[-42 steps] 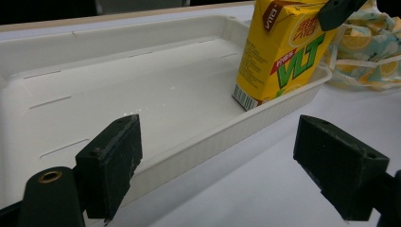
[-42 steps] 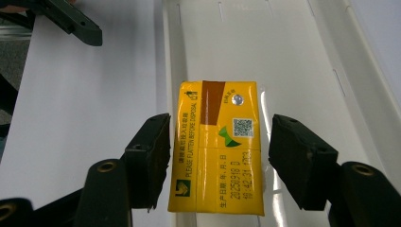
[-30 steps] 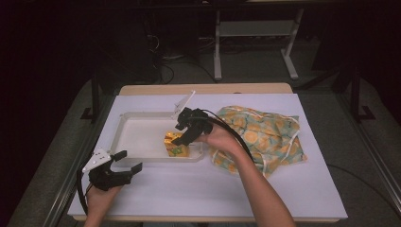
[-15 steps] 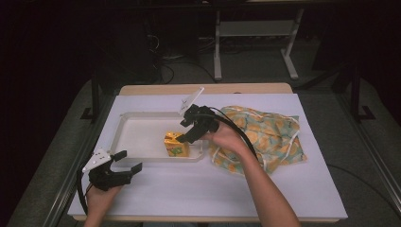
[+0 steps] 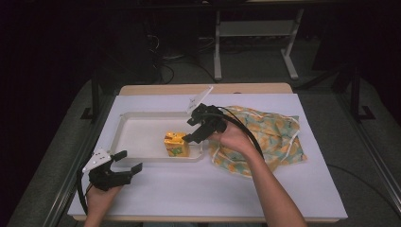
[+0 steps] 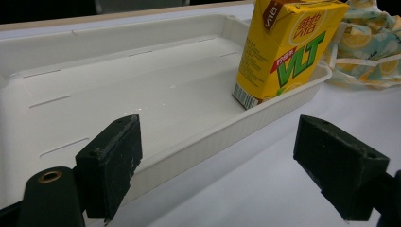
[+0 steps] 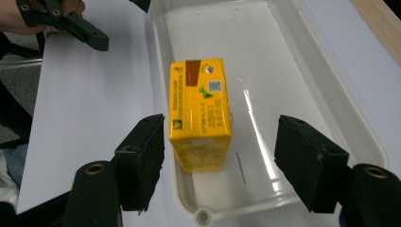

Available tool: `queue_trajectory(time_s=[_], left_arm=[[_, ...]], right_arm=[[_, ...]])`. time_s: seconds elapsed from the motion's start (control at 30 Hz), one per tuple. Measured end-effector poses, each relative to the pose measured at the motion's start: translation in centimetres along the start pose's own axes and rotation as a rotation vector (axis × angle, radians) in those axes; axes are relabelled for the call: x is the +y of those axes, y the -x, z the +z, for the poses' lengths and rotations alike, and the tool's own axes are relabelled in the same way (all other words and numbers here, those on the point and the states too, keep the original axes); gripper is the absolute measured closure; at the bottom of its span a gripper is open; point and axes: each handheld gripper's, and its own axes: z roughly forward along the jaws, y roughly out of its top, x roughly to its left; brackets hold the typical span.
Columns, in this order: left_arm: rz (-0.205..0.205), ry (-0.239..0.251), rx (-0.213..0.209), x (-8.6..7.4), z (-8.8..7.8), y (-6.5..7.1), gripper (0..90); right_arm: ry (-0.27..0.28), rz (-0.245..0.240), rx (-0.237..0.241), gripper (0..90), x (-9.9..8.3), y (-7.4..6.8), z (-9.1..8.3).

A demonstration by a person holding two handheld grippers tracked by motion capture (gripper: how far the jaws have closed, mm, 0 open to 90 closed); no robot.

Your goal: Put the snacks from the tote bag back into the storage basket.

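In the tray [image 6: 156, 71], "VLT" carton [image 6: 288, 47]

One yellow drink carton [image 5: 176, 144] stands just ahead of the right gripper [image 5: 189, 130], between its two black jaws. One white tray [image 5: 137, 124] holds that carton and reaches across towards the left gripper [image 5: 126, 161], which makes two grippers in all, one in each of the person's two hands. One patterned cloth bag [image 5: 274, 135] lies behind the right gripper, on its far side from the tray. One white-topped table [image 5: 283, 189] carries everything.
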Motion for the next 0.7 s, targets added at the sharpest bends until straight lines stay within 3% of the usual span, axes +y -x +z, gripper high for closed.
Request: queue_trajectory(time_s=[0.03,0.1,0.7], left_arm=[[0.0,0.0,0.0,0.0,0.0,0.0,15.8],[-0.001,-0.004,0.001,0.0,0.0,0.0,15.8],[0.006,-0.013,0.002,0.0,0.0,0.0,15.7]], right_arm=[[-0.013,0.03,0.001,33.0,-0.3,-0.1,-0.2],[0.0,0.015,-0.012,32.9,-0.8,0.2,-0.5],[-0.006,0.093,-0.061,31.5,-4.6,0.5,-3.7]])
